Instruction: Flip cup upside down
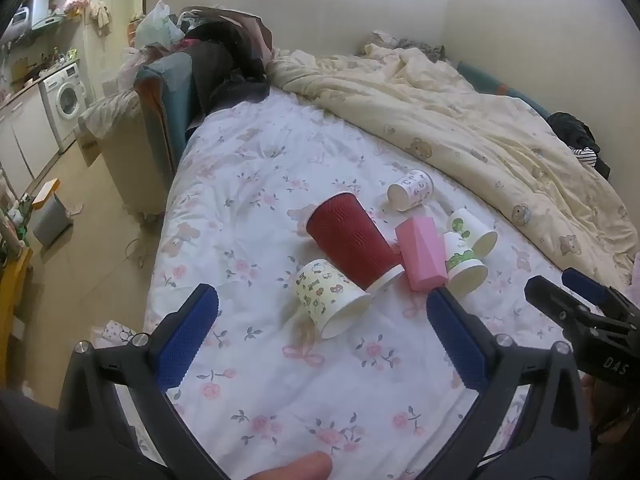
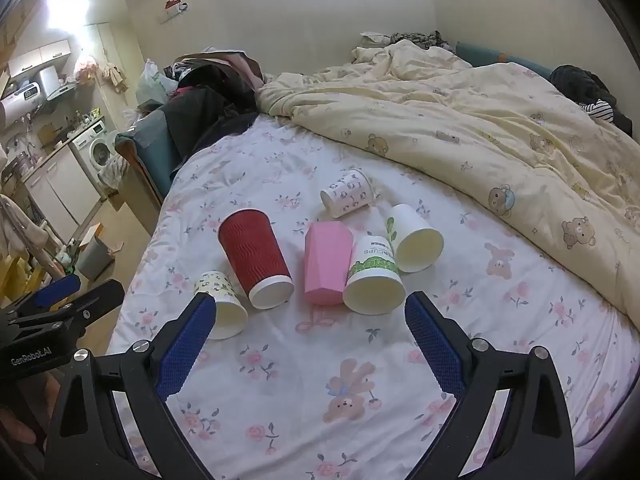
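Several cups lie on their sides on the flowered bedsheet (image 1: pixel 280 380). A tall red ribbed cup (image 1: pixel 354 242) (image 2: pixel 256 258) lies next to a small cartoon-print cup (image 1: pixel 330 298) (image 2: pixel 222 304). A pink faceted cup (image 1: pixel 422 254) (image 2: pixel 326 264), two white cups with green print (image 1: pixel 464 264) (image 2: pixel 374 276) and a small patterned cup (image 1: pixel 410 190) (image 2: pixel 348 194) lie further right and back. My left gripper (image 1: pixel 322 314) is open just in front of the cartoon-print cup. My right gripper (image 2: pixel 310 320) is open in front of the pink cup. Both are empty.
A cream bear-print duvet (image 2: pixel 500 128) is bunched along the right and back of the bed. Dark clothes and bags (image 1: pixel 224 60) pile at the bed's far left. The bed's left edge drops to the floor, with a bin (image 1: pixel 50 218) and a washing machine (image 1: pixel 66 100) beyond.
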`<state>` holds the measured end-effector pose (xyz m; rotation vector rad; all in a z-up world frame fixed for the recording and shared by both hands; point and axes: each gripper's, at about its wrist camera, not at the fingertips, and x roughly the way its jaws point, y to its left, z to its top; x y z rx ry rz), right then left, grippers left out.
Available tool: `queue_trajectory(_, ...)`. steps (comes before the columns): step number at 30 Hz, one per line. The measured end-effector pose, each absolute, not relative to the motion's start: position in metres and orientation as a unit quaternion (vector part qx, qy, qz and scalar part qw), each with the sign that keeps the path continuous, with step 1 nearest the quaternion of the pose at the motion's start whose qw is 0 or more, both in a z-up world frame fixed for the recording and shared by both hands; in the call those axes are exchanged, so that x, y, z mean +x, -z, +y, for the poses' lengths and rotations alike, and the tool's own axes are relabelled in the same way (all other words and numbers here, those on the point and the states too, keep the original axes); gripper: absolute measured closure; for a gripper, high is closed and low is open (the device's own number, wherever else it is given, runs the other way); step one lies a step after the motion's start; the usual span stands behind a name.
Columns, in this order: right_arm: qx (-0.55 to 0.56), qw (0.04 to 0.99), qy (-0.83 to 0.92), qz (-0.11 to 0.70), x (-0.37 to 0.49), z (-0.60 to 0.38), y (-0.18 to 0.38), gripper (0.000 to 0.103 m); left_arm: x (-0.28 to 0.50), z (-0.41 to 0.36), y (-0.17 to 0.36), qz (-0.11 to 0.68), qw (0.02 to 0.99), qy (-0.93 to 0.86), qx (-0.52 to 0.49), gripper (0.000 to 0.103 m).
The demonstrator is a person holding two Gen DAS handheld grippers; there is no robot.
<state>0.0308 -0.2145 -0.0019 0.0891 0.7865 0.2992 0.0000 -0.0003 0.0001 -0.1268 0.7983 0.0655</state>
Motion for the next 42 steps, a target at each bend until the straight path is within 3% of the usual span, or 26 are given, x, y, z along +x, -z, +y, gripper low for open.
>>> queue_trajectory(42, 0.032, 0.914, -0.141, 0.379, 0.0298, -0.2111, 0.0005, 0.005, -0.0009, 0.0004, 0.0007, 0.387, 0.920, -0.032, -0.061, 0.000)
